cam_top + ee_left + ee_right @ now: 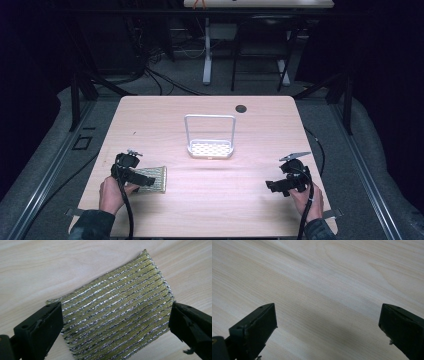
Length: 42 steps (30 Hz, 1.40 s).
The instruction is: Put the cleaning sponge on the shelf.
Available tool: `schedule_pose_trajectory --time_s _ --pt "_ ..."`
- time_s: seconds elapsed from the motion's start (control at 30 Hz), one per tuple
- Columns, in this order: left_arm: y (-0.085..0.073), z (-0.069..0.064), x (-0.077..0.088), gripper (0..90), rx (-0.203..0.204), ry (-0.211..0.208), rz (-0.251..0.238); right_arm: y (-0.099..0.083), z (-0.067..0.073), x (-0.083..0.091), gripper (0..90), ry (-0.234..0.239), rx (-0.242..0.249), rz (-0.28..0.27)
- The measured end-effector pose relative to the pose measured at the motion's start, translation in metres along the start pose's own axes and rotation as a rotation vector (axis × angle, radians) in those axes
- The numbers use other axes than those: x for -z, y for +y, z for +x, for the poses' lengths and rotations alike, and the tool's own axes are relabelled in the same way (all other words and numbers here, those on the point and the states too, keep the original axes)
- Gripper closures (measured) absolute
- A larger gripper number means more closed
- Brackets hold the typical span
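Both tongs spread: left tongs (116, 327) straddle the striped pad (117, 315); right tongs (328, 327) over bare table (324, 277).

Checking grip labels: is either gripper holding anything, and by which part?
Nothing is held. The left gripper is open astride the cloth; the right gripper is open over bare table.

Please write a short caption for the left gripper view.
Open left gripper straddling a striped yellow-silver cloth lying flat on the wooden table.
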<state>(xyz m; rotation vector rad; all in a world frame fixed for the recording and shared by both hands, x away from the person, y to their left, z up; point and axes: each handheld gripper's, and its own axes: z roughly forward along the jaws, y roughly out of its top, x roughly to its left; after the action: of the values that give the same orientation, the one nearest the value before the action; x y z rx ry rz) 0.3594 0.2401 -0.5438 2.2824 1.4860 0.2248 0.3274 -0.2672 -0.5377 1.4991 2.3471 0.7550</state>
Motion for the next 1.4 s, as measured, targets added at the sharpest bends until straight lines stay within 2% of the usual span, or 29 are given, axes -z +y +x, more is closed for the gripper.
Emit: schedule_pose_trajectory --time_s 0.1,0.2,0.33,0.57,0.7,0.93,1.03,1.07,1.13,1.2,1.4 --pt "0.0003 -0.0015 -0.0072 0.1 -0.011 0.002 0.044 -0.0001 -0.0006 0.0004 1.2 0.002 -0.006 0.001" --pt "-0.0010 -0.0007 -0.0098 0.2 -0.004 0.033 0.060 -0.0005 -0.0007 0.0004 1.3 0.002 -0.007 0.002" --pt "-0.0019 -0.0016 -0.0118 1.6 -0.015 0.047 0.065 -0.0006 -0.0009 0.0023 1.6 0.002 -0.007 -0.007" --pt "-0.0029 -0.0027 -0.0116 7.5 -0.003 0.063 0.058 -0.0011 -0.0016 0.0033 1.9 0.003 -0.014 -0.007" --pt "-0.0036 -0.0012 -0.0100 15.8 0.002 0.071 0.048 -0.0011 -0.0029 0.0055 2.5 -0.002 -0.017 -0.017" --pt "-0.0048 0.0000 -0.0081 25.3 0.005 0.076 0.024 -0.0012 -0.0032 0.0066 3.0 -0.004 -0.022 -0.022" --pt "-0.0046 -0.0008 -0.0076 31.1 0.006 0.087 0.020 -0.0012 -0.0025 0.0062 3.1 -0.003 -0.014 -0.019" --pt "-0.0045 -0.0013 -0.0075 36.5 0.007 0.089 0.018 -0.0009 -0.0026 0.0063 3.3 -0.003 -0.014 -0.018" --pt "-0.0045 -0.0028 -0.0071 39.0 0.005 0.094 0.010 -0.0012 -0.0026 0.0057 3.4 -0.003 -0.016 -0.019" --pt "-0.0040 -0.0044 -0.0064 46.9 -0.018 0.096 0.007 -0.0014 -0.0023 0.0054 3.6 -0.002 -0.014 -0.016" --pt "-0.0040 -0.0056 -0.0049 56.1 -0.052 0.095 -0.015 -0.0012 -0.0023 0.0058 3.8 -0.001 -0.012 -0.018"
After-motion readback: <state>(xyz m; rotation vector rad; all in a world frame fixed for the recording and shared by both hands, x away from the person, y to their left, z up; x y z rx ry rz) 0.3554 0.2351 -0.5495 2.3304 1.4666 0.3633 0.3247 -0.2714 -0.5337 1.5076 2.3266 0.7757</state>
